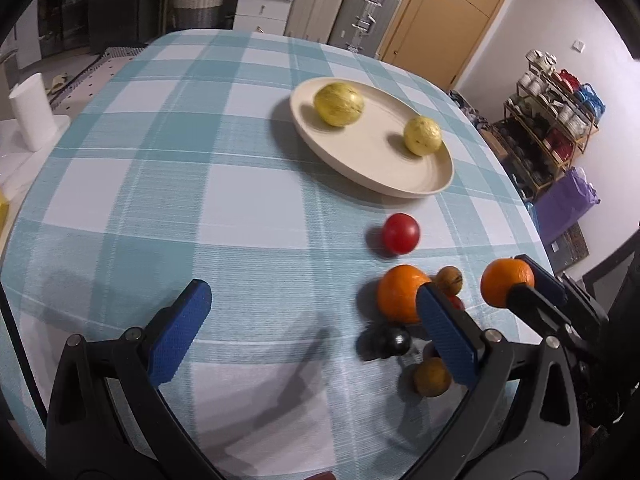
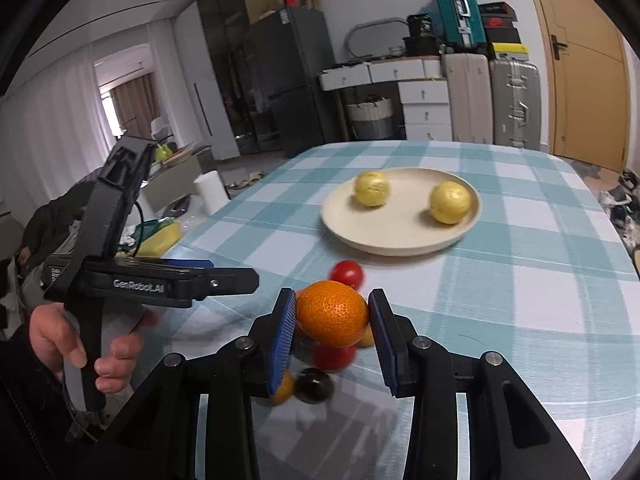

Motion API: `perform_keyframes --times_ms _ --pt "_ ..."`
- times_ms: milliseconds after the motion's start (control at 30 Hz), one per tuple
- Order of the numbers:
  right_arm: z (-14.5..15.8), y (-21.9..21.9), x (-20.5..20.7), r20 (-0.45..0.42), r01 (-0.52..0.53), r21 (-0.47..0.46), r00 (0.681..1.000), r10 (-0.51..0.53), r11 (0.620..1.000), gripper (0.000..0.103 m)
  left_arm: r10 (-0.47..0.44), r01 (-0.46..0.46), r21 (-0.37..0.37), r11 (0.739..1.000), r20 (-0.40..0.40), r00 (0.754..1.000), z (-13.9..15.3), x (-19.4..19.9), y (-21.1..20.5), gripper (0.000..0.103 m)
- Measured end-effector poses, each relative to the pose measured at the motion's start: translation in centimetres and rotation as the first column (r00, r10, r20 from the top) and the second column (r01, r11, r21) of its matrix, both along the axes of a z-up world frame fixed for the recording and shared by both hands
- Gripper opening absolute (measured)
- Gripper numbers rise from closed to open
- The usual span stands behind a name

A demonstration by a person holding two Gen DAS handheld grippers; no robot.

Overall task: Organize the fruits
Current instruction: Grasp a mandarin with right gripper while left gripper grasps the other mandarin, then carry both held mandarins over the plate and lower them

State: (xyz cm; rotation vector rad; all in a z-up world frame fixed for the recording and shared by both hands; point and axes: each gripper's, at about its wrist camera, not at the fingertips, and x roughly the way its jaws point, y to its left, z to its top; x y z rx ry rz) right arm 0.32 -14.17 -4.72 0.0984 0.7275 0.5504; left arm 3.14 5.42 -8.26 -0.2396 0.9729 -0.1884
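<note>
Blue-padded right claw pinches a round orange mandarin above the checked-cloth desk. Only its own view shows the grip squarely. Left claw gapes empty; its view reveals a second orange at 3 o'clock, cream plate at 12.
</note>
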Motion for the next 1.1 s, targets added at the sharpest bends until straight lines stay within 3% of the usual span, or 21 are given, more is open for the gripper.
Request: perform_keyframes --times_ms 400,600,767,967,1100 --pt "-0.5 -3.0 0.3 -0.007 0.059 0.030 0.998 -0.059 0.998 0.038 -0.106 0.106 0.011 0.994 -0.039 0.994 -0.6 1.5 -4.0 0.102" --pt "-0.7 -3.4 0.2 -0.014 0.059 0.043 0.998 -0.058 0.997 0.038 -0.098 0.097 -0.017 0.995 -0.067 0.993 -1.3 2.0 -4.3 0.099" --pt "-0.8 -3.2 0.1 -0.017 0.040 0.045 0.999 -0.039 0.998 0.038 -0.119 0.118 -0.028 0.993 -0.068 0.991 -1.4 1.9 -4.4 0.073" --pt "-0.8 -3.0 0.0 -0.018 0.033 0.046 0.999 -0.032 0.998 0.038 -0.196 0.183 -0.147 0.972 -0.080 0.977 -1.6 1.9 -4.7 0.035" --pt "-0.8 -2.9 0.1 -0.020 0.031 0.044 0.999 -0.031 0.999 0.038 -0.206 0.194 -0.139 0.971 -0.075 0.976 -1.5 2.0 -5.0 0.034"
